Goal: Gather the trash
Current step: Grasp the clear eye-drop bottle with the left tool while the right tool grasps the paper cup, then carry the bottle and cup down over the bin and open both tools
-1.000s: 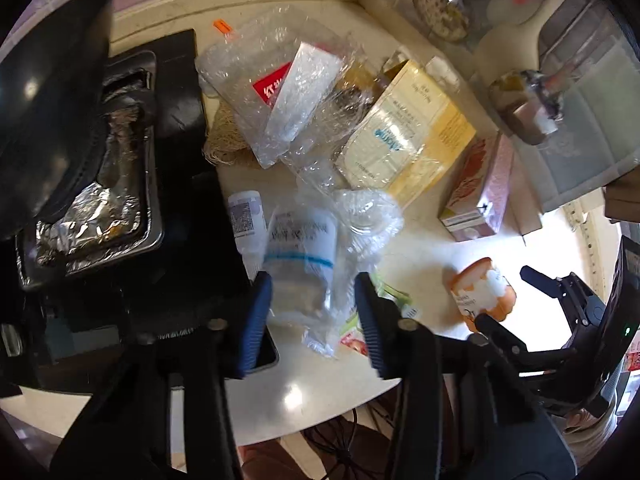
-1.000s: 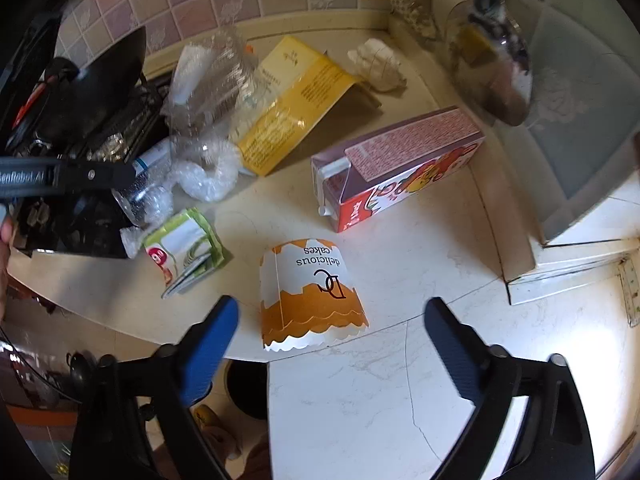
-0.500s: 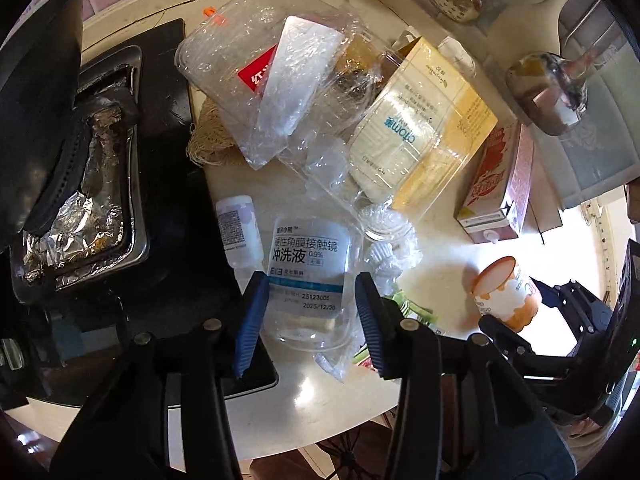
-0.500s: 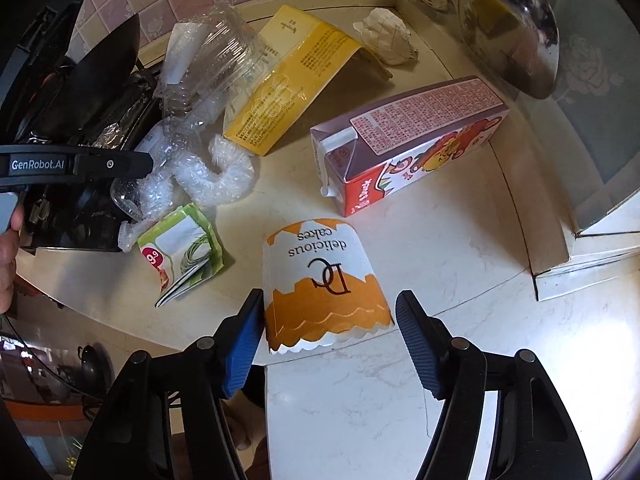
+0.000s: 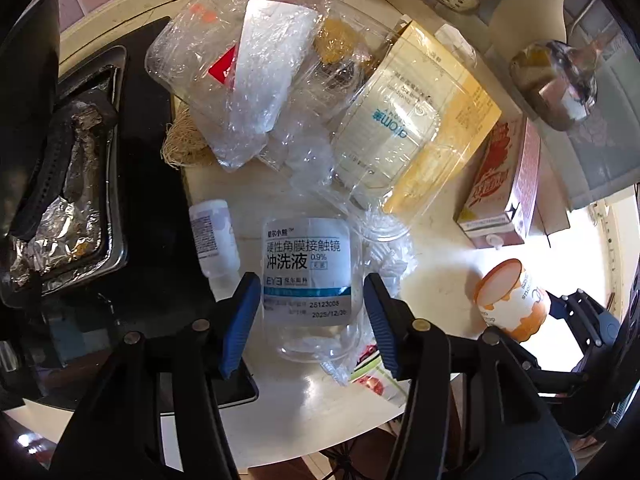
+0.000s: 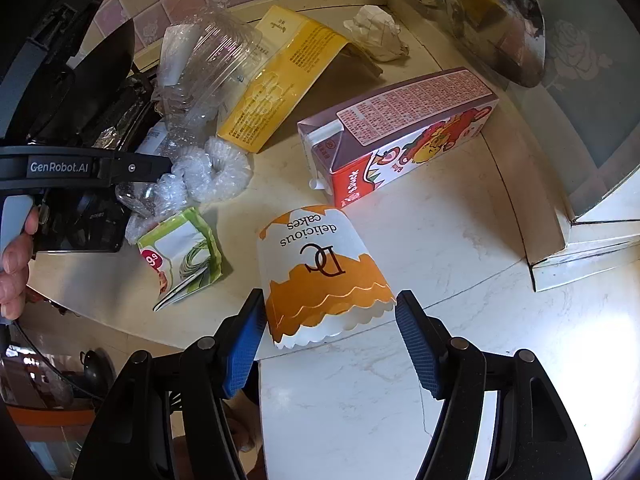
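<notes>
A clear plastic bottle (image 5: 306, 264) with a white printed label lies on the pale counter (image 5: 436, 284), between the blue pads of my left gripper (image 5: 310, 320). Those jaws are opening and a thin gap shows at the bottle's right side. An orange-and-white paper cake cup (image 6: 320, 268) lies on its side near the counter's front edge. My right gripper (image 6: 330, 312) straddles its scalloped rim, the jaws still closing, and both pads meet the cup's sides. The cup (image 5: 508, 300) also shows at the right of the left wrist view.
A red juice carton (image 6: 400, 136), yellow box (image 6: 280, 88), clear clamshell packs (image 5: 248, 80), bubble wrap (image 6: 212, 172), green packet (image 6: 184, 256) and crumpled tissue (image 6: 376, 36) litter the counter. A small white bottle (image 5: 212, 236) lies by the black stove with foil (image 5: 60, 208).
The left gripper came down with the labelled bottle and its jaws widened around it. The right gripper dropped toward the cake cup and its jaws narrowed from wide open onto the cup's sides.
</notes>
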`<state>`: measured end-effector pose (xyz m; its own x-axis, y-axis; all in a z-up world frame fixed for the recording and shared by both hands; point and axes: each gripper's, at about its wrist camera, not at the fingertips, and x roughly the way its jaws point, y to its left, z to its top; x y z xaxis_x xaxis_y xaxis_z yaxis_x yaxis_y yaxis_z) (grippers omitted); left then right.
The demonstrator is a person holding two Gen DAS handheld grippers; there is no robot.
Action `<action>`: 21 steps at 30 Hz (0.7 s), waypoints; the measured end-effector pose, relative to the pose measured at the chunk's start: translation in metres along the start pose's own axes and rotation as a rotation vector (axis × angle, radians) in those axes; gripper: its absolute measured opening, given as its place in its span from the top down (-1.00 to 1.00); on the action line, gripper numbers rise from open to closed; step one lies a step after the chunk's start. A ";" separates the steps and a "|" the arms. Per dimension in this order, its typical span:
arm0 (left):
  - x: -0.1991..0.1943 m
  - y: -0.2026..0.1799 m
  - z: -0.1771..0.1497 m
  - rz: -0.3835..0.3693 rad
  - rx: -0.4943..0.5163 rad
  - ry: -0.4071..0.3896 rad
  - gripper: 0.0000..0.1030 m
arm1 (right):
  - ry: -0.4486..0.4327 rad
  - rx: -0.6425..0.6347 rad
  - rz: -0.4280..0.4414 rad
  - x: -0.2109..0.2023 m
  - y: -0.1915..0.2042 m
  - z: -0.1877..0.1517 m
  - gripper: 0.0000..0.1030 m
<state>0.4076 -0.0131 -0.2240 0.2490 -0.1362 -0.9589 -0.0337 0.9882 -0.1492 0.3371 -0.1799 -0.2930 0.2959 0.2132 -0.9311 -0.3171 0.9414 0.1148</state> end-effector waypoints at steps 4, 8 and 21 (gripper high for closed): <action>0.001 0.003 0.001 -0.017 -0.023 -0.006 0.04 | -0.006 0.015 0.026 0.001 -0.005 0.002 -0.10; -0.003 0.019 -0.002 -0.018 -0.048 -0.006 0.07 | -0.014 0.043 0.039 0.000 -0.009 0.001 -0.06; -0.063 0.035 -0.028 -0.003 -0.057 -0.055 0.10 | -0.042 0.108 0.086 -0.003 0.006 0.008 -0.04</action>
<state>0.3634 0.0283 -0.1761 0.3016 -0.1336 -0.9440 -0.0877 0.9821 -0.1669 0.3416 -0.1733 -0.2864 0.3101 0.3032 -0.9011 -0.2451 0.9413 0.2323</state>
